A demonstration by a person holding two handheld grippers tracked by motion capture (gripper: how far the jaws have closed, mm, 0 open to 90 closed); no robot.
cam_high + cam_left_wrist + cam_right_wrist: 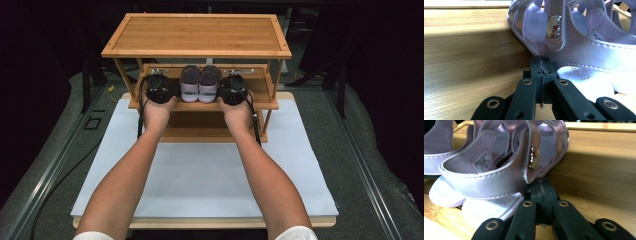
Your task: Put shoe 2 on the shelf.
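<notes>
White board (210,175) covers the table nearest you, and beyond it the bamboo rack (200,50) stands with your hands on its middle shelf (260,102). Your left gripper (541,62) and right gripper (543,186) are both clenched on nothing, their tips touching the outer sides of the two lilac sandals: left sandal (190,82), right sandal (210,82). The pair sits side by side, mid-shelf, heels toward you. Squeeze inward unevenly and one sandal could ride up over the other or twist. Push forward and they may slide toward the shelf's back edge. Farther up, the top shelf (200,32) overhangs closely, so lifting your hands carelessly risks knocking it.
</notes>
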